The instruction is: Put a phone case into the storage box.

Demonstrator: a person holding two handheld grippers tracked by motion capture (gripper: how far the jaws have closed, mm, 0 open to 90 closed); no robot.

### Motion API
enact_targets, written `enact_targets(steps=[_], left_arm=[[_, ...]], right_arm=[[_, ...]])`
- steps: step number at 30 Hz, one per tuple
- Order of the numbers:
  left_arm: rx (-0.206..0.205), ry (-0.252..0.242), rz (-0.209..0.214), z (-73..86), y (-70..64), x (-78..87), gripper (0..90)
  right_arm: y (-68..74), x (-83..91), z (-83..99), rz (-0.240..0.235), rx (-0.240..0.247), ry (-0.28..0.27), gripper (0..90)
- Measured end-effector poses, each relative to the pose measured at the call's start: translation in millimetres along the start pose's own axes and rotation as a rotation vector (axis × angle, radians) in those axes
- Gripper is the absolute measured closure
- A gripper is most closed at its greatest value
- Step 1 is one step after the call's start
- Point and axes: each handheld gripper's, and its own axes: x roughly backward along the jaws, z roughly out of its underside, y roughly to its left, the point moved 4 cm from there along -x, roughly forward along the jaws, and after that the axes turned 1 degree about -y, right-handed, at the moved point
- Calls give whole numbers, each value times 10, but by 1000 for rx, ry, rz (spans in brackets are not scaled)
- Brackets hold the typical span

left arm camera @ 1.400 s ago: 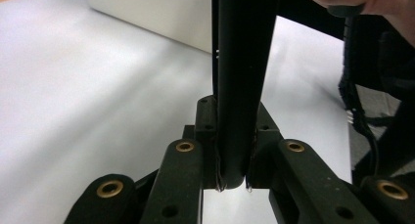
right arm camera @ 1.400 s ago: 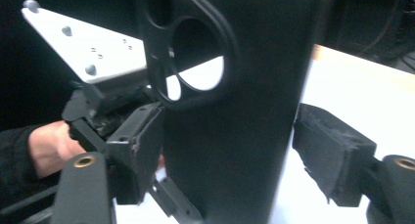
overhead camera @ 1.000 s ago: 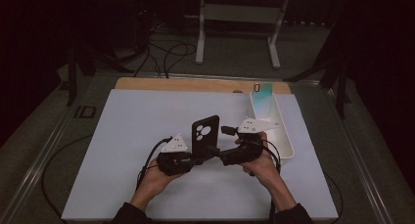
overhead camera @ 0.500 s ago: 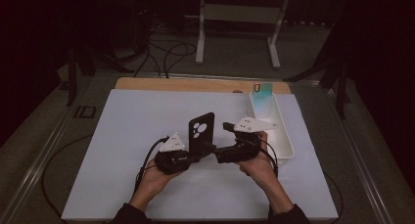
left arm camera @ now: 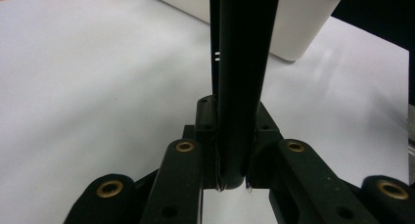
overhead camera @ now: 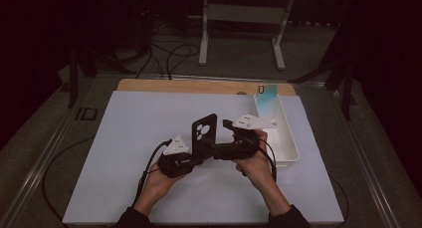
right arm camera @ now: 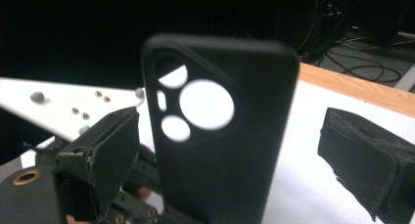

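Observation:
A black phone case (overhead camera: 205,133) with round camera cut-outs stands upright above the white mat (overhead camera: 124,138). My left gripper (overhead camera: 196,153) is shut on its bottom edge. In the left gripper view the case (left arm camera: 242,62) rises edge-on between the closed jaws of the left gripper (left arm camera: 235,116). My right gripper (overhead camera: 219,151) comes in from the right and is open. In the right gripper view the case (right arm camera: 220,136) stands between the two spread pads (right arm camera: 367,160) of the right gripper (right arm camera: 240,160), not touching the right pad.
A white bin (overhead camera: 287,143) sits on the mat just right of my right hand, with a teal phone (overhead camera: 267,94) leaning at its far end. The bin's wall (left arm camera: 303,23) lies close behind the case. A wooden strip (overhead camera: 199,86) edges the table's far side.
The right gripper has moved a little left, closer around the case. The case and left gripper have shifted slightly left and away.

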Motion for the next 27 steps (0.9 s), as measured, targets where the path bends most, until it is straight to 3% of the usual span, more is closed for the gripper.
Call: enact_targets(steps=[9,11,27], left_arm=[[-10,10,1,10,-23,-25,803],[-13,10,2,11,-31,-31,803],[-30,11,2,16,-79,-69,805]], right_arm=[[65,-101,-48,13,-21,-3,104],[67,-120,-51,34,-19,-4,122],[45,-217,-33,68,-43,-9,95]])
